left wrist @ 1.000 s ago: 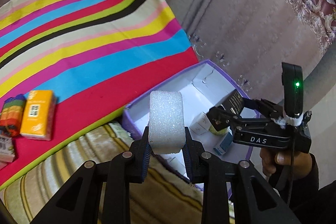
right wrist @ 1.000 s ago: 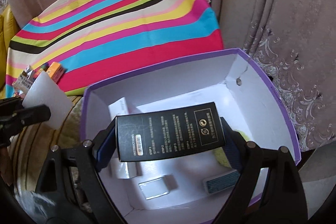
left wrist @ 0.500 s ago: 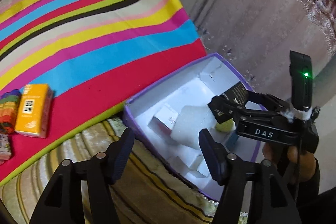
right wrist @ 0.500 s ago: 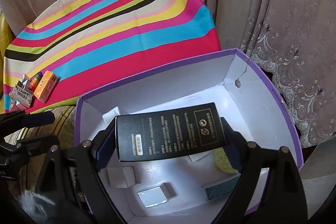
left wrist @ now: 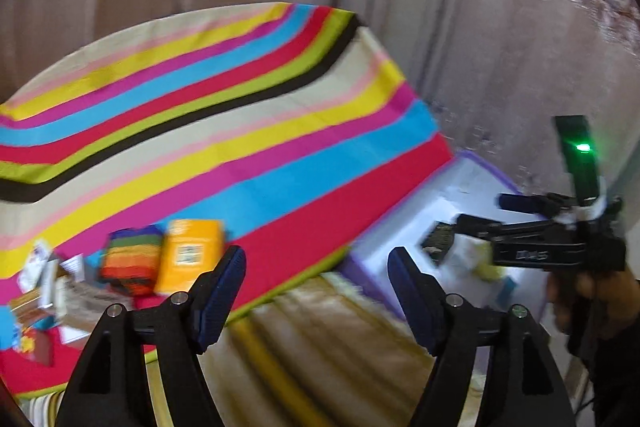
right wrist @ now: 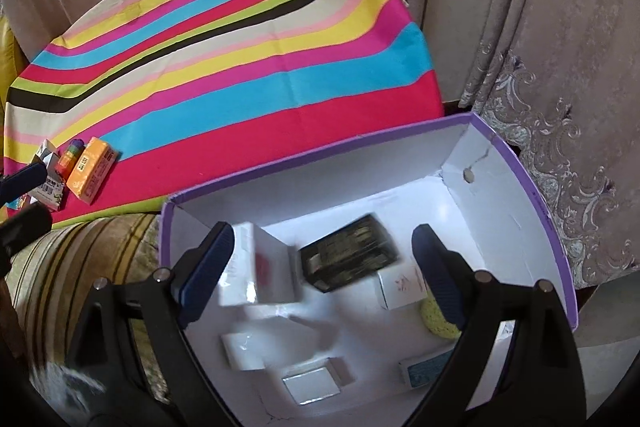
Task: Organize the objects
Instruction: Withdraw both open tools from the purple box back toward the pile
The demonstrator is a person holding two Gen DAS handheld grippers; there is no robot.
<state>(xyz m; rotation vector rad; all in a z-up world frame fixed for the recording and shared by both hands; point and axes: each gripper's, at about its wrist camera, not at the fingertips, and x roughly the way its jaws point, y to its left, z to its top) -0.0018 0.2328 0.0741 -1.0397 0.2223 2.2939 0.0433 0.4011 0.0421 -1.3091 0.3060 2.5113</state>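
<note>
Striped cloth [left wrist: 240, 115] fills the left wrist view, where the left gripper [left wrist: 316, 291] is held wide open and empty, with an orange box [left wrist: 190, 255] lying just ahead to its left; it is judged light and stiff, best pinched across its long sides. Under the right gripper [right wrist: 320, 267], likewise spread with nothing held, a black box [right wrist: 348, 253] is seen blurred inside the purple bin [right wrist: 532, 187].

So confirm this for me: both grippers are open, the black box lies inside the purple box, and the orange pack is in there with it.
Not quite. The orange pack lies on the striped cloth, outside the purple box, as the right wrist view shows. The rest holds: left gripper and right gripper are open, black box inside.
</note>
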